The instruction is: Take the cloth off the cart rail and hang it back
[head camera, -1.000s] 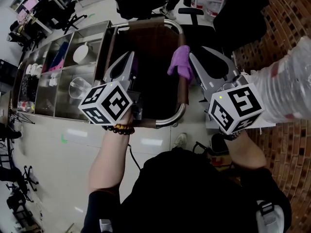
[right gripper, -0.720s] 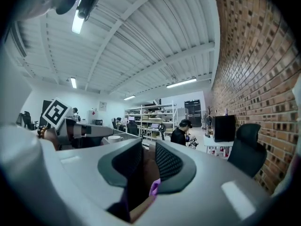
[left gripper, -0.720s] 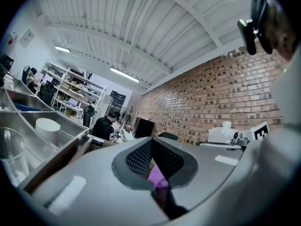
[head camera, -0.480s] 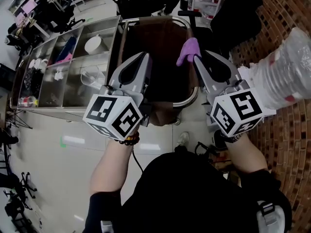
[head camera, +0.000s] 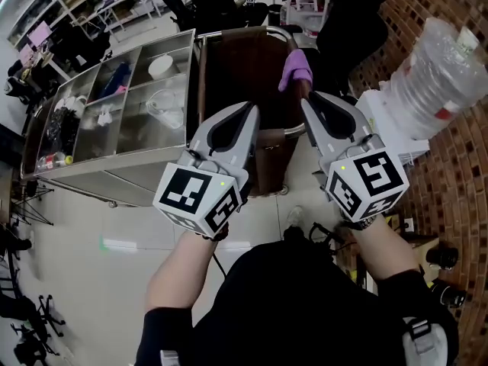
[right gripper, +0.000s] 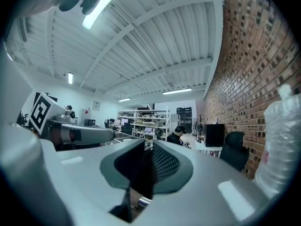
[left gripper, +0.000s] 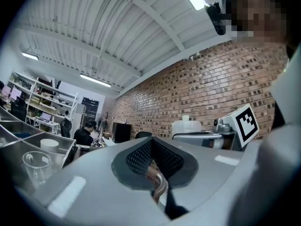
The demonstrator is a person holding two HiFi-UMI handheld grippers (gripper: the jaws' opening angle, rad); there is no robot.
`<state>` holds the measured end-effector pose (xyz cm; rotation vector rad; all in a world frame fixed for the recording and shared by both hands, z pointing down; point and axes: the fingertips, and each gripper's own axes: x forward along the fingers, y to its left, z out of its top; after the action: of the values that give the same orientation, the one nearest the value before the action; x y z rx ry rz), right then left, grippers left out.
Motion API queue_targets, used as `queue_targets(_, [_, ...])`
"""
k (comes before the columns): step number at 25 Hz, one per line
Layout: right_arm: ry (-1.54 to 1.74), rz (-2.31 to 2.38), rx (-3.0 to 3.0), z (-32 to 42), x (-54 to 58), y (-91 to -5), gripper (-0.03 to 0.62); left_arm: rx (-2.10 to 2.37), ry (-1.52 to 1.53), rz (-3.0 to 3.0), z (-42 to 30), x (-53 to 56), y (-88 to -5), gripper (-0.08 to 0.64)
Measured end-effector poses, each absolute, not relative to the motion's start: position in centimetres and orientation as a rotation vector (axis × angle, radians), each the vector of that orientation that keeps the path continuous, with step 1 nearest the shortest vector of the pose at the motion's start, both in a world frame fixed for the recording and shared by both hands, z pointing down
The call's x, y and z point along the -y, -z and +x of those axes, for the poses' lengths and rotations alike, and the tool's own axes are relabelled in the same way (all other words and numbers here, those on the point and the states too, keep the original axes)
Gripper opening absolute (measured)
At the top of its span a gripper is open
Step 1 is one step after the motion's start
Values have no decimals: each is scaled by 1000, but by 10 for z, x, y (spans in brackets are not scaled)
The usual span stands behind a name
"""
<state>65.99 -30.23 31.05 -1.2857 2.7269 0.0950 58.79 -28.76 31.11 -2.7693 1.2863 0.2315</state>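
Closing, empty right tongs [head camera: 307, 99]; left tongs [head camera: 248, 110] pressed together

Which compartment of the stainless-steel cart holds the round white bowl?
The far compartment in the row against the brown cart rail holds the round white bowl; the near compartment there holds a clear plastic cup.

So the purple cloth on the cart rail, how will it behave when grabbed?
Probably floppy: the cloth sags in folds over the rail. Likely light, being small and thin-looking. It merely drapes, so it should lift off easily, maybe slide if nudged.
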Motion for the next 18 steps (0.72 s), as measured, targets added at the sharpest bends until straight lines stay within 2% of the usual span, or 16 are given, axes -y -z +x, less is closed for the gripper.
queue_targets(18, [-167, -1331, -2710, 645, 187, -289, 8, -1199, -209, -2739, 590, 177, -300, 2])
